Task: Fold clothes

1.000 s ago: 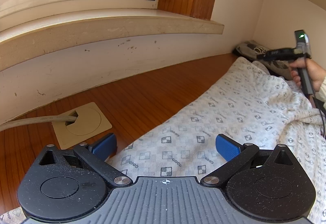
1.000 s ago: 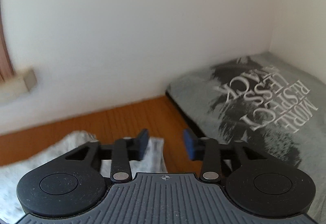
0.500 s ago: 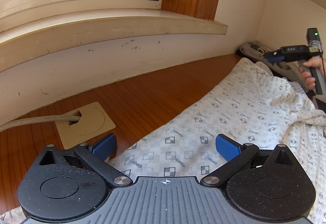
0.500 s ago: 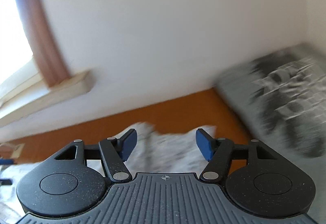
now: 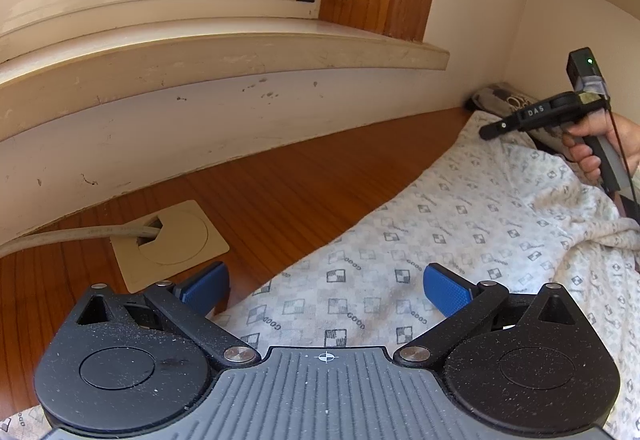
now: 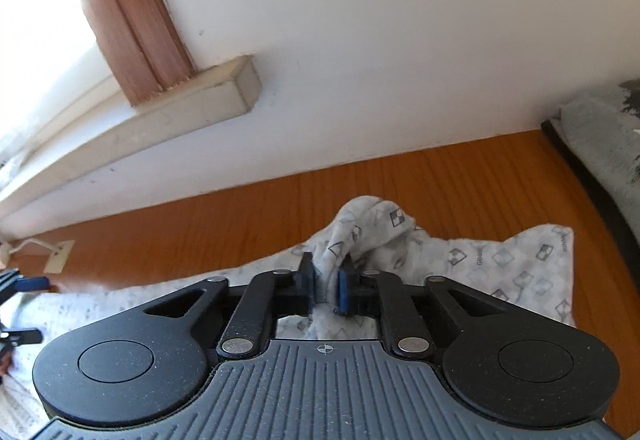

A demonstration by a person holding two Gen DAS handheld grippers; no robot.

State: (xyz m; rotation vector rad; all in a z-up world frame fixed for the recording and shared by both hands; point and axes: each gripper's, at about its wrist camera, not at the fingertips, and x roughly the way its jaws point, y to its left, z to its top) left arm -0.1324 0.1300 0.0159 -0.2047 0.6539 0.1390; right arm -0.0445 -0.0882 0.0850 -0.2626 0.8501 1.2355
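Observation:
A white garment (image 5: pixel 460 240) printed with small checker squares lies spread along the wooden desk (image 5: pixel 300 196). My left gripper (image 5: pixel 326 286) hovers open over its near end, blue pads wide apart and nothing pinched. In the right wrist view my right gripper (image 6: pixel 326 280) is closing its jaws, and a raised fold of the garment (image 6: pixel 500 260) is squeezed between its pads. The left wrist view shows that right gripper (image 5: pixel 490 130) at the garment's far end, held by a hand (image 5: pixel 592 148).
A folded grey printed T-shirt (image 6: pixel 600 144) lies in the desk's far corner by the wall. A beige cable plate (image 5: pixel 176 240) with a cable (image 5: pixel 72 236) sits left of my left gripper. The window sill (image 5: pixel 220 56) overhangs the desk's back edge.
My right gripper swung left from the grey T-shirt to the patterned garment, opened wider, then closed on a fold of it. The left gripper stayed put and open.

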